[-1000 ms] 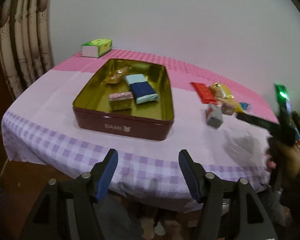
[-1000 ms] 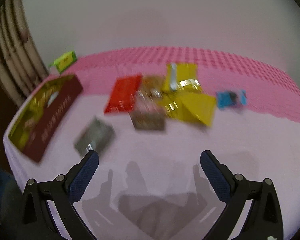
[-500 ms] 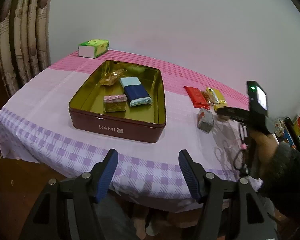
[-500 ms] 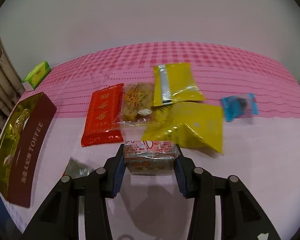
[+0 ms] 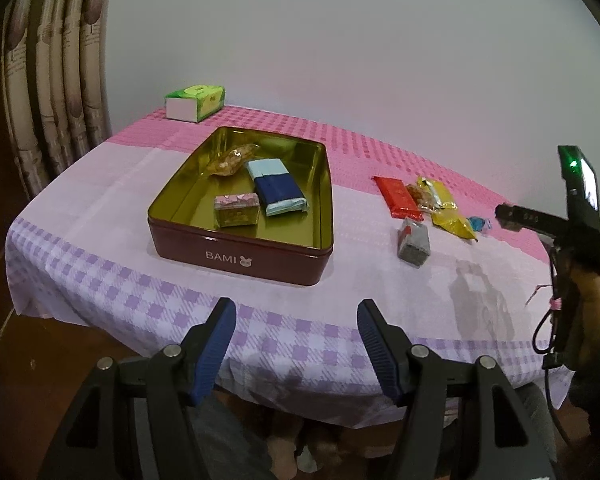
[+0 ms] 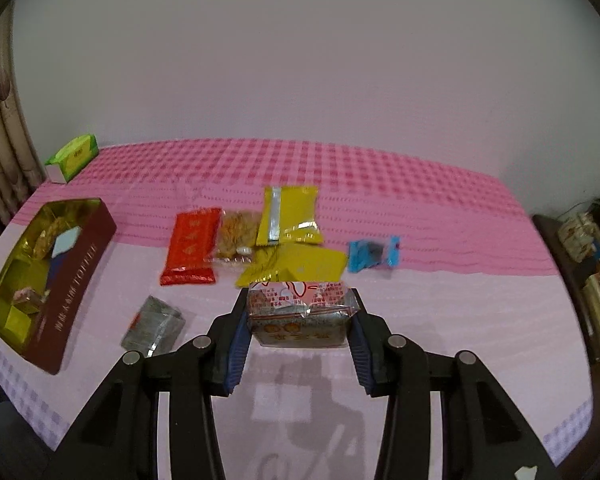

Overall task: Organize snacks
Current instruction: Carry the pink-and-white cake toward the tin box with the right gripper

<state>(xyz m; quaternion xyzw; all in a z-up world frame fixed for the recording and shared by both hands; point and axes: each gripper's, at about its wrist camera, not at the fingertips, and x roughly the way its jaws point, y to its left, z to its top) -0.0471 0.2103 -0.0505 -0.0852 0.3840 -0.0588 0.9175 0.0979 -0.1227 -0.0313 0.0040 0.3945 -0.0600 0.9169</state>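
Home room: curtain (image 5: 56,80), checked tablecloth (image 5: 120,200) on table.

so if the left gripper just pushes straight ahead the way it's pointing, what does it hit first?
Probably the tablecloth at the table's near edge, then the front wall of the maroon tin. The left gripper is open and empty, aimed down at that edge; depth is hard to judge.

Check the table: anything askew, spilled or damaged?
Nothing spilled or damaged. The loose snacks right of the tin lie overlapped: the cracker pack partly over the red packet, and two yellow packets overlapping. The grey packet sits apart, skewed.
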